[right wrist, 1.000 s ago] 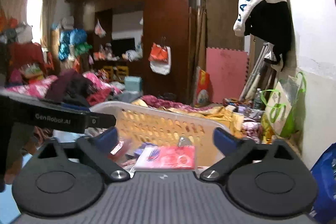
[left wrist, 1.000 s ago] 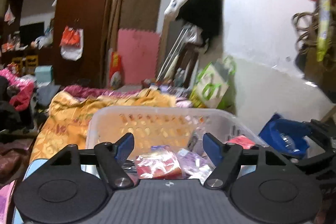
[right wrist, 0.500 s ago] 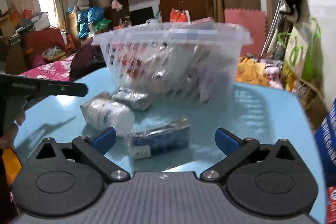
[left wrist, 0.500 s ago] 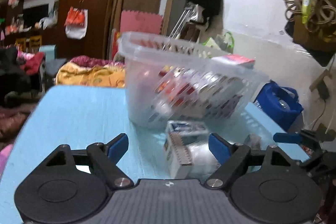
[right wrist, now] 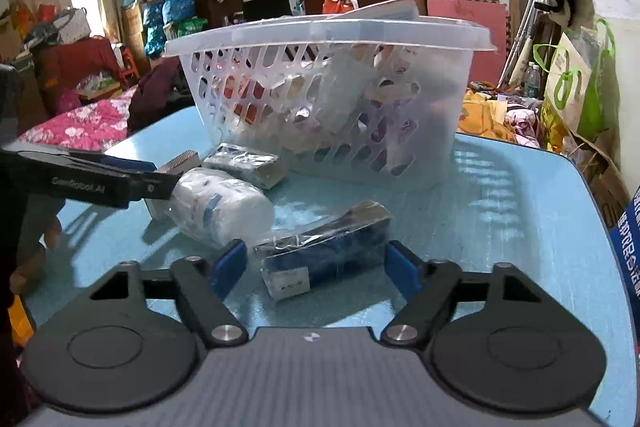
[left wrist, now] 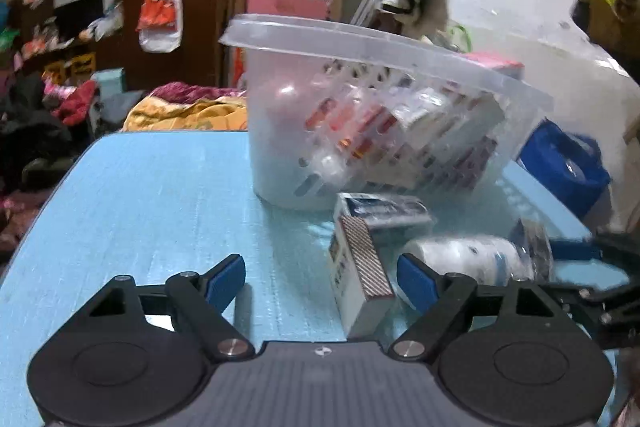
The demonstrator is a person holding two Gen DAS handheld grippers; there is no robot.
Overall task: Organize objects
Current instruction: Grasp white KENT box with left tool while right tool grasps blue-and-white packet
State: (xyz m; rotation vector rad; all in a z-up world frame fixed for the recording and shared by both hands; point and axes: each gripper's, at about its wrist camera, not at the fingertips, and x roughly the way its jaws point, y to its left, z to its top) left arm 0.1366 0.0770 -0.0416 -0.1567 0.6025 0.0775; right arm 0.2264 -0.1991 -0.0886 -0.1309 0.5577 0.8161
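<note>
Both grippers are hovering open-jawed before the basket (right wrist: 328, 99): the left gripper (left wrist: 320, 277) is flanking a box (left wrist: 358, 269); the right gripper (right wrist: 314, 265) is flanking a dark packet (right wrist: 326, 251).

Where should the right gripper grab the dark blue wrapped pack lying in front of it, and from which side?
Grip the dark blue pack across its short width near the middle, coming straight in from the near side, low over the table. It lies flat, long axis slanting left-near to right-far, already between the open right gripper fingers. The loose plastic wrap looks slippery, so probably close on the body, not the film.
</note>
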